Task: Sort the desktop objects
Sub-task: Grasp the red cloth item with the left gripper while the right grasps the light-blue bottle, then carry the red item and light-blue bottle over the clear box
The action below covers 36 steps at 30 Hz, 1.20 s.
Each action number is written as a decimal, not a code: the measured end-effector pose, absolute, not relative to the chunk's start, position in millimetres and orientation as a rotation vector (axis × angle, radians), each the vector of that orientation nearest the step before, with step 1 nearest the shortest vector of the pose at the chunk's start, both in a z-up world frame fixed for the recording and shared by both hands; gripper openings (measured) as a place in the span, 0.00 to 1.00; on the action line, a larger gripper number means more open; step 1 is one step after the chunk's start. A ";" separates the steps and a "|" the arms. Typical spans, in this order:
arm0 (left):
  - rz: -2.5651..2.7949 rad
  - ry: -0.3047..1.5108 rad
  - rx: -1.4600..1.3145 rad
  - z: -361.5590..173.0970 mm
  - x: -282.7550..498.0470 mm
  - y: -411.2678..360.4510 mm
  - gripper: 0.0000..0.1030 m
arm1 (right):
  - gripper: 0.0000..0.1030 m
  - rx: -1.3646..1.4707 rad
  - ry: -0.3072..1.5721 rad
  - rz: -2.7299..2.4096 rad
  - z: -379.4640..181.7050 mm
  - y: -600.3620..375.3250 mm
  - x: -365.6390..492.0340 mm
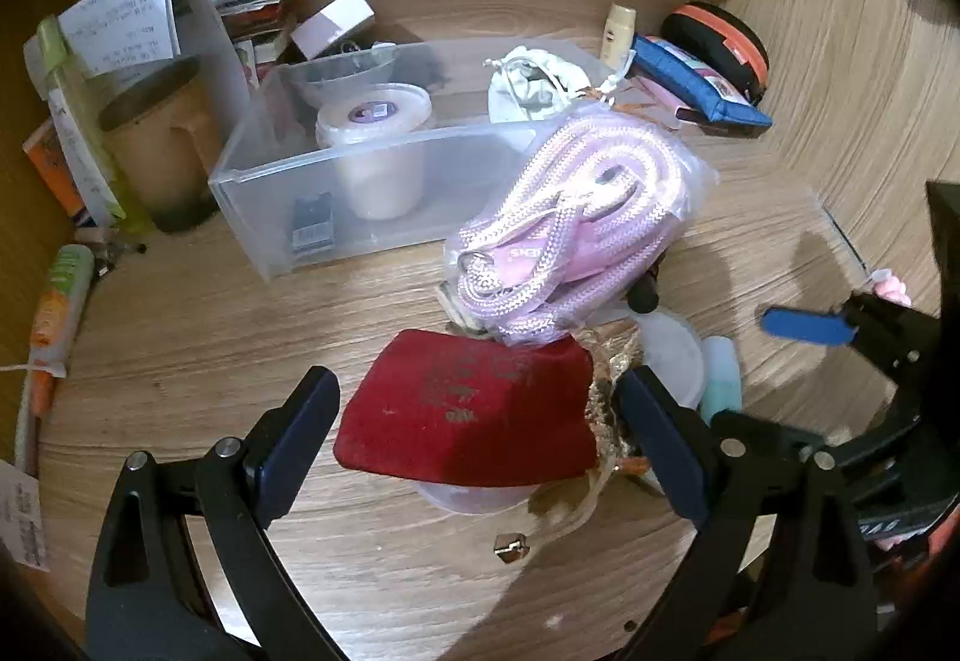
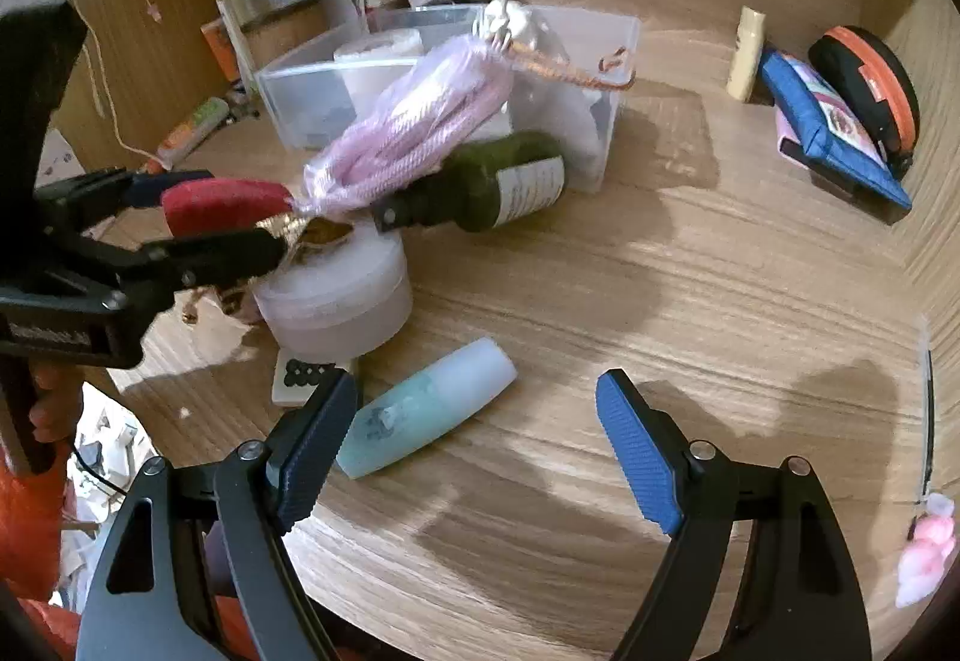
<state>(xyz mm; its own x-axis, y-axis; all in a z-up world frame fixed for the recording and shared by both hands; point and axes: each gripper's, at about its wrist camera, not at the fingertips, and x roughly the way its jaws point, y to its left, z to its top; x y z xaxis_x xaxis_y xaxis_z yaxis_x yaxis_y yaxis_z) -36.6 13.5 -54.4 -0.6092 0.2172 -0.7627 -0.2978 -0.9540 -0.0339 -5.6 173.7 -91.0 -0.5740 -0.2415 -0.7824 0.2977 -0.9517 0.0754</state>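
Observation:
My left gripper (image 1: 480, 421) has its jaws wide apart around a red velvet pouch (image 1: 468, 409) with gold trim; it also shows in the right wrist view (image 2: 228, 202). A clear bag of pink rope (image 1: 570, 229) leans on the pouch's far end. The pouch rests over a round white jar (image 2: 336, 295). My right gripper (image 2: 480, 439) is open and empty above the desk, with a teal and white bottle (image 2: 426, 415) by its left finger. A clear plastic bin (image 1: 360, 169) stands behind.
A green glass bottle (image 2: 498, 187) lies beside the bin. A blue pouch (image 2: 834, 132), an orange and black case (image 2: 870, 84) and a cream tube (image 2: 747, 54) sit at the back right. A brown cup (image 1: 162, 144) and papers stand at the left. A small domino-like tile (image 2: 300, 376) lies near the jar.

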 end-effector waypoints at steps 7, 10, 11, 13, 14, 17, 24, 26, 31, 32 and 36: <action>2.585 0.127 -1.155 -55.0 -32.9 13.9 0.50 | 0.67 1.304 0.074 -2.596 -96.7 184.1 -12.0; 2.602 0.107 -1.151 -54.6 -34.6 8.3 0.42 | 0.59 1.316 0.112 -2.620 -97.7 186.9 -13.5; 2.602 0.097 -1.149 -54.2 -35.6 7.2 0.39 | 0.59 1.315 0.118 -2.623 -97.7 187.4 -14.1; 2.598 0.098 -1.142 -52.8 -36.5 7.0 0.35 | 0.59 1.317 0.113 -2.626 -97.5 187.6 -16.0; 2.598 0.099 -1.138 -52.1 -36.8 7.2 0.31 | 0.59 1.314 0.108 -2.624 -97.6 187.6 -17.0; 2.611 0.104 -1.124 -49.6 -37.5 8.3 0.15 | 0.42 1.291 0.131 -2.631 -97.3 182.7 -20.1; 2.669 0.082 -1.061 -32.8 -32.0 -0.1 0.11 | 0.22 1.283 0.120 -2.659 -96.4 182.0 -26.2; 2.696 0.078 -1.018 -22.6 -26.7 -3.7 0.11 | 0.22 1.279 0.103 -2.663 -94.0 185.0 -27.2; 2.729 0.049 -0.944 1.1 -19.3 -11.6 0.11 | 0.22 1.227 0.068 -2.696 -77.6 192.4 -27.1; 2.736 0.048 -0.929 6.0 -18.0 -12.5 0.11 | 0.22 1.210 0.060 -2.702 -72.3 193.8 -27.0; 2.760 0.045 -0.883 20.6 -15.7 -14.3 0.11 | 0.22 1.138 0.038 -2.728 -50.3 197.3 -27.8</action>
